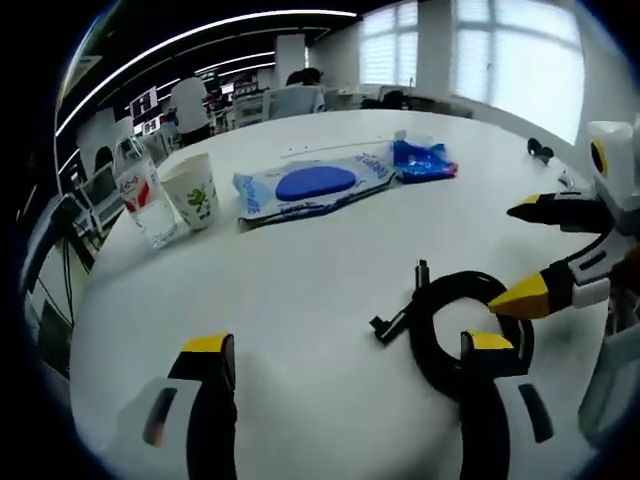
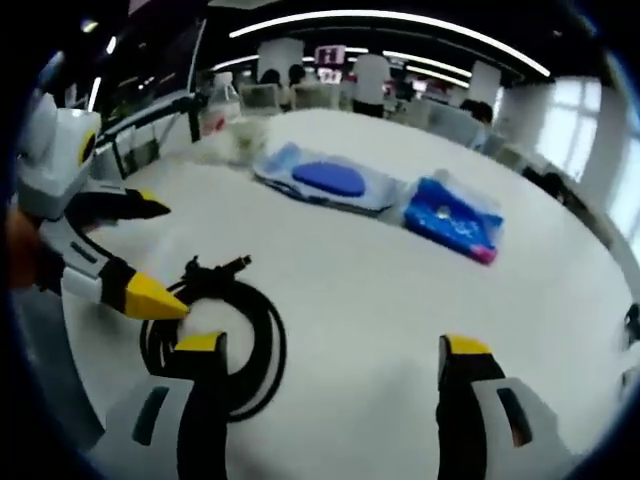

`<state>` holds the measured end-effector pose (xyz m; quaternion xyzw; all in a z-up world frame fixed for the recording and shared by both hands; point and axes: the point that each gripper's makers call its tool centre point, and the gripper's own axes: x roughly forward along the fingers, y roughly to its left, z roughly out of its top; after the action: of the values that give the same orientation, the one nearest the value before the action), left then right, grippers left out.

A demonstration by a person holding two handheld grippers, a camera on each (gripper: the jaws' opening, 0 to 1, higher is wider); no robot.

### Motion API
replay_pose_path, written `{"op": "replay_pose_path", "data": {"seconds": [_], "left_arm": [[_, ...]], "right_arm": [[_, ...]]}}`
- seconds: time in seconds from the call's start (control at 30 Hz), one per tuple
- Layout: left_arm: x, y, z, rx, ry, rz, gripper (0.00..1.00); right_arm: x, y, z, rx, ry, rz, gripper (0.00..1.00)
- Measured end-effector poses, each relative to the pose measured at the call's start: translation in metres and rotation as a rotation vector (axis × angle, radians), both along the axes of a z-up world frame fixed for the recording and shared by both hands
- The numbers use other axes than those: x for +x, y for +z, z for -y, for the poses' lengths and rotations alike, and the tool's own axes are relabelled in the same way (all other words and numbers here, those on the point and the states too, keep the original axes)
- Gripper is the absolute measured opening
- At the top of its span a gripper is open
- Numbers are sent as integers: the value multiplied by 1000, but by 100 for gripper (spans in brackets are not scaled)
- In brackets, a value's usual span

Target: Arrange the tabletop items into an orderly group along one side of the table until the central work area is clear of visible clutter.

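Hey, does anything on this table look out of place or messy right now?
The coiled black cable lies loose mid-table, apart from the bottle, paper cup, wipes pack and blue packet grouped farther back. Nothing looks spilled or damaged.

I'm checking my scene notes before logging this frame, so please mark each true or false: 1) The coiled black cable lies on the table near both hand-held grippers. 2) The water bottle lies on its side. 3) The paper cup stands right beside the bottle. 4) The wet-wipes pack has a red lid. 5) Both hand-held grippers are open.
1) True: the coiled black cable lies on the white table, with the left hand-held gripper and the right hand-held gripper at it.
2) False: the water bottle stands upright.
3) True: the paper cup stands next to the bottle.
4) False: the wet-wipes pack has a blue lid.
5) True: each one's jaws stand wide apart, holding nothing.
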<state>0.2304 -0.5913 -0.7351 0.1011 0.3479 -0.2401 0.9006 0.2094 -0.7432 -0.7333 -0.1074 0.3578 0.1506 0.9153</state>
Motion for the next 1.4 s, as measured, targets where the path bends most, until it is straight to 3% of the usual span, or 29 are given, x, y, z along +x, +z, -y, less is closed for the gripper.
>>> {"op": "replay_pose_path", "data": {"seconds": [0.23, 0.63, 0.9, 1.07, 1.4], "left_arm": [[-5, -5, 5, 44, -3, -17, 92], [-10, -4, 3, 97, 34, -31, 87], [-18, -5, 7, 114, 47, -60, 74], [-28, -9, 14, 71, 69, -133, 58], [-35, -9, 20, 64, 94, -180, 45]], "right_arm": [[-5, -9, -11, -46, 50, -47, 68], [-10, -8, -24, -75, 95, -60, 38], [-12, -11, -28, -40, 75, -78, 25], [-14, -11, -31, -23, 68, -85, 20], [-15, -13, -37, -11, 59, -95, 11]]}}
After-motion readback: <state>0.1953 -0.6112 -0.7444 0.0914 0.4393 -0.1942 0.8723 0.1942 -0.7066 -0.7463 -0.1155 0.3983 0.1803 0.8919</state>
